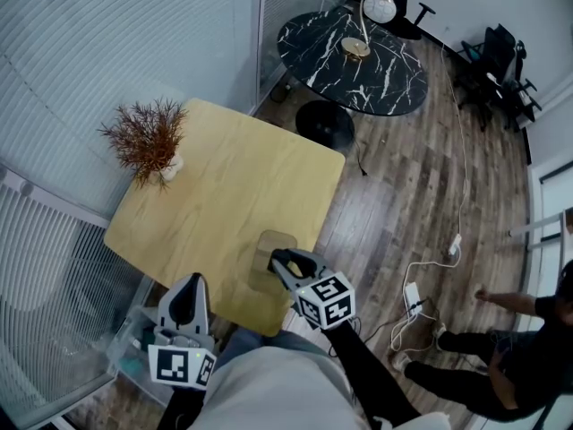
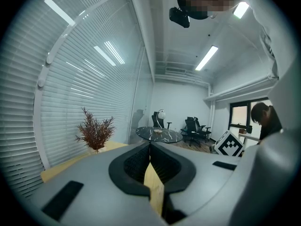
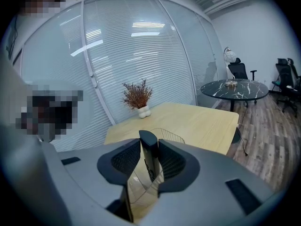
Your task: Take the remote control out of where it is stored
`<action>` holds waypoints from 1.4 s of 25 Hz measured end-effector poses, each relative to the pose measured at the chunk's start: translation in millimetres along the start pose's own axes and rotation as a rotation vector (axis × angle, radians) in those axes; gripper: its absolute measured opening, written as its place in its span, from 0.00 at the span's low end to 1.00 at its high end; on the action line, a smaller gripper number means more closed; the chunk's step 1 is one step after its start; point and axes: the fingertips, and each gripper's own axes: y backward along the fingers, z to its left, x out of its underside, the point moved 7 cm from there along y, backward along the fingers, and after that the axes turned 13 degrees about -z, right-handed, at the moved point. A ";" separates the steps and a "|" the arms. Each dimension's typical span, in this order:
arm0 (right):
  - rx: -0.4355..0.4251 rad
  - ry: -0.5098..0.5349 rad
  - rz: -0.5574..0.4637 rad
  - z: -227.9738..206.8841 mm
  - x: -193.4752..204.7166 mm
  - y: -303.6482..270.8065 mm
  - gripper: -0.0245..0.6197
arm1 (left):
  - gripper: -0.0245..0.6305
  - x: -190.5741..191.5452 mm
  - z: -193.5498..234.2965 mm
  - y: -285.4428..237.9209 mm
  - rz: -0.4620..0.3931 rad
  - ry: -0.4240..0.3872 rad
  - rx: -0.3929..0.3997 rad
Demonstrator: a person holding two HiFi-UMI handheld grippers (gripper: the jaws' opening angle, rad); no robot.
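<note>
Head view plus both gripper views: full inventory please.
square table: 1, light wood, centre
dried plant: 1, red-brown, in white vase, table's left corner
wire basket: 1, pale, table's near edge
remote: 1, black, upright in the basket
round table: 1, black marble, far side
lamp: 1, white, on round table
office chairs: at least 2, black, far right
cables: several, white, on the floor
person: 1, dark clothes, lower right
left gripper: 1, grey, shut, empty
right gripper: 1, grey, closed on the remote
</note>
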 end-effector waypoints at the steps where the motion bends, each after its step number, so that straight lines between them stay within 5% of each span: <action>1: -0.001 0.000 0.001 -0.1 0.4 0.3 0.22 | 0.05 0.1 -0.4 0.2 -0.001 -0.001 0.000; 35: -0.011 0.001 -0.016 4.7 -3.0 10.5 0.20 | 0.05 -3.8 -7.4 3.8 -0.010 -0.006 0.006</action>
